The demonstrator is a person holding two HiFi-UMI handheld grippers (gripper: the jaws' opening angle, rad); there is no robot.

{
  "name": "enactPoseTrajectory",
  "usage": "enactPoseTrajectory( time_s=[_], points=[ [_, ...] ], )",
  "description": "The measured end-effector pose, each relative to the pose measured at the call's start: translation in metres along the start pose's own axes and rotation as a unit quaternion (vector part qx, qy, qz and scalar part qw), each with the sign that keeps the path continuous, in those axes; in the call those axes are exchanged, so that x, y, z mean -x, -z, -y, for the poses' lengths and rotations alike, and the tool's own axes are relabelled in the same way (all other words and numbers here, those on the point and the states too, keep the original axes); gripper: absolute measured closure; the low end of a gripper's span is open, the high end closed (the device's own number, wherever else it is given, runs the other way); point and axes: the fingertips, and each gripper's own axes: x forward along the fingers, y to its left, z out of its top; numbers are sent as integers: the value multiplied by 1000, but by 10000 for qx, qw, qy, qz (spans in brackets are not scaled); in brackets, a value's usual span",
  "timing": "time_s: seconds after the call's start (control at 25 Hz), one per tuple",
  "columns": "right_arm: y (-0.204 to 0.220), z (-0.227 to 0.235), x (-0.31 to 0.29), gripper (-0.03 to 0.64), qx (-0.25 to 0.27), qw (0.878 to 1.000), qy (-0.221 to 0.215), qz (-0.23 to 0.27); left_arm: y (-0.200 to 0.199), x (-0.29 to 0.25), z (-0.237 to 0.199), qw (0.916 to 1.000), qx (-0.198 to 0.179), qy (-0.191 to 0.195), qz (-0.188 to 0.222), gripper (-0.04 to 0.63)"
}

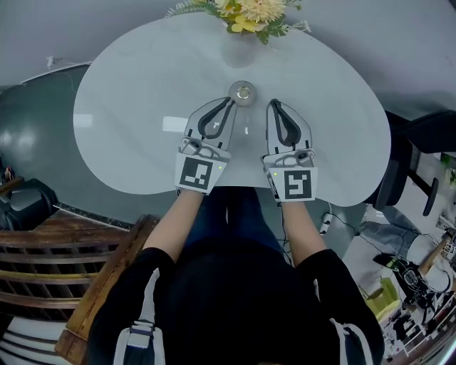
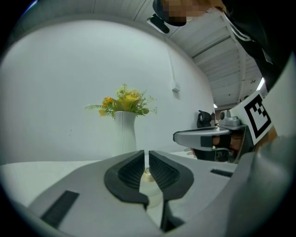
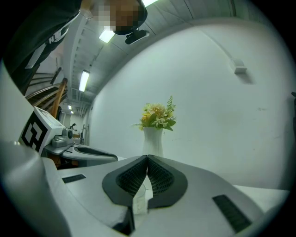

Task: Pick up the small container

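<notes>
The small container [image 1: 243,93], a round, silvery, glassy piece, stands on the white table [image 1: 135,107] just ahead of both grippers. My left gripper [image 1: 229,102] lies with its tips next to the container's near-left side, its jaws nearly together with nothing gripped. Along the left gripper [image 2: 146,155] the container [image 2: 148,174] shows through the thin slit between the pads. My right gripper [image 1: 273,104] rests a little right of the container, apart from it. In the right gripper view its jaws [image 3: 147,159] meet at the tips.
A white vase [image 1: 241,50] of yellow flowers [image 1: 249,13] stands behind the container at the table's far edge. A wooden slatted bench [image 1: 43,264] lies below left of the table. A dark chair [image 1: 410,164] and floor clutter sit at the right.
</notes>
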Motion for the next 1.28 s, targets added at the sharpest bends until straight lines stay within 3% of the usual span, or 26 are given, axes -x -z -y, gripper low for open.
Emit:
enactPoseTrajectory(
  time_s=[0.56, 1.28],
  points=[
    [31, -1, -10, 595, -160, 9996, -3, -246, 33, -25, -1, 9995, -178, 204, -166, 329],
    [62, 6, -19, 595, -233, 9980, 46, -579, 68, -55, 6, 9960, -435, 367, -684, 278]
  ],
)
